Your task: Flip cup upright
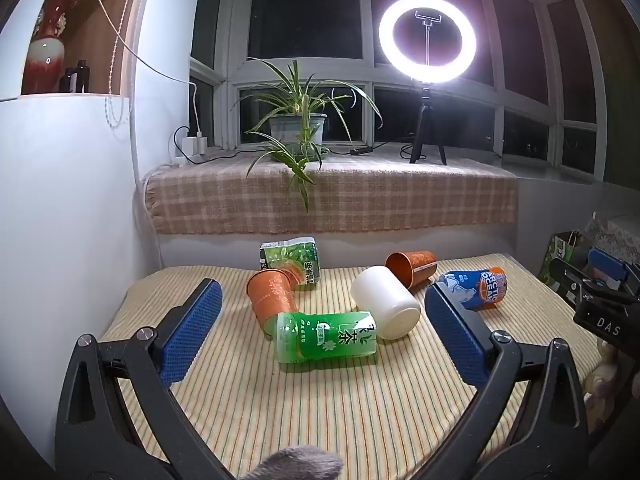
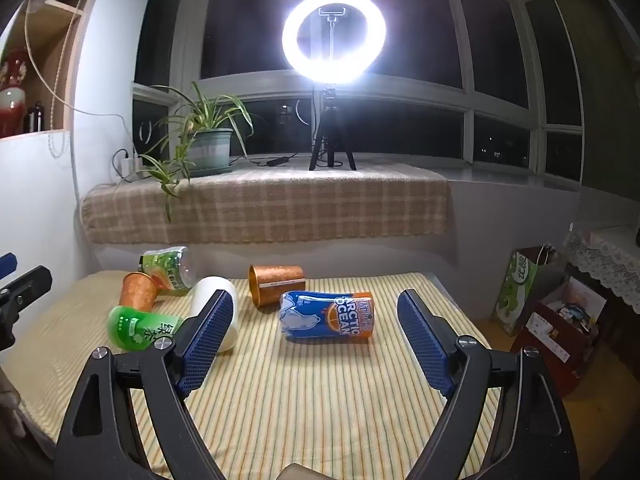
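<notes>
Several cups lie on their sides on the striped table. In the left wrist view a green tea cup [image 1: 326, 342] lies nearest, a white cup [image 1: 386, 307] right of it, an orange cup [image 1: 271, 298] left, another orange cup [image 1: 412, 268] behind, and a blue Arctic Ocean cup [image 1: 478, 286] far right. My left gripper [image 1: 320, 324] is open and empty, its jaws either side of the green cup, short of it. My right gripper [image 2: 316, 334] is open and empty, with the blue cup [image 2: 328, 317] lying between and just beyond its fingers. The white cup [image 2: 216, 308] is partly hidden behind its left finger.
A crumpled green cup [image 1: 292, 260] lies at the table's back. Behind is a ledge with a checked cloth [image 1: 332, 196], a potted plant [image 1: 298, 128] and a ring light [image 1: 427, 40]. Bags and boxes [image 2: 552, 320] stand on the floor to the right.
</notes>
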The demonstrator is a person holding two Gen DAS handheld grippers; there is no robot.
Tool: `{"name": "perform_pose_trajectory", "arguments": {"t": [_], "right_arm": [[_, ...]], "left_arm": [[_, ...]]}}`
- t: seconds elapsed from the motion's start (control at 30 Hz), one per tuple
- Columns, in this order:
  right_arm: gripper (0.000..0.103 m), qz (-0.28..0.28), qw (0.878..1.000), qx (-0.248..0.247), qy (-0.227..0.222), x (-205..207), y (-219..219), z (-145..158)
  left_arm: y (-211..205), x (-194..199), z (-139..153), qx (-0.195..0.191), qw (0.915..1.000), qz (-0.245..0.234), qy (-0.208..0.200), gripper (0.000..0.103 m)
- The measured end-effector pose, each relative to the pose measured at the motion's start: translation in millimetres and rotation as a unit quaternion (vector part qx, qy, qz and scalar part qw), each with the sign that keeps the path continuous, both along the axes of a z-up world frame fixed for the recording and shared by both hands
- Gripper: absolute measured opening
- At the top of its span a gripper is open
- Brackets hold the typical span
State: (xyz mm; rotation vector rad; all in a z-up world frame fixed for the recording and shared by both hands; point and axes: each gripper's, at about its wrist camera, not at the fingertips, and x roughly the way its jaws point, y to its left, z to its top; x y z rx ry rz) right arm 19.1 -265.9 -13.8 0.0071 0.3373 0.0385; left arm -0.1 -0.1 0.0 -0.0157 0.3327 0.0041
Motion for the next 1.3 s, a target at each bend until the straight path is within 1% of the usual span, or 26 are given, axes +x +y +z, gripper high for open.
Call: {"name": "perform_pose_trajectory", "arguments": {"t": [0.27, 0.3, 0.47, 1.3], "right_arm": [[0.085, 0.0, 1.0, -0.003, -0.002, 0.2, 1.3, -0.1], [0.085, 0.0, 1.0, -0.004, -0.002, 0.4, 2.3, -0.6], [0.085, 0.0, 1.0, -0.003, 0.0, 3.6, 4.6, -1.8], [0.085, 0.006, 1.0, -0.002, 0.007, 5.4, 2.9, -4.9]], "left_arm": [[4.6, -1.7, 2.1, -0.004, 1.0, 0.002, 0.004, 0.103], [-1.1, 2.7, -0.7, 0.002, 1.0, -0.001, 0.007, 0.103], [-1.4, 2.5, -0.5, 0.004, 1.0, -0.002, 0.007, 0.103], [-0.9, 4.2, -7.7, 0.006, 0.9999, -0.004, 0.007, 0.103]]}}
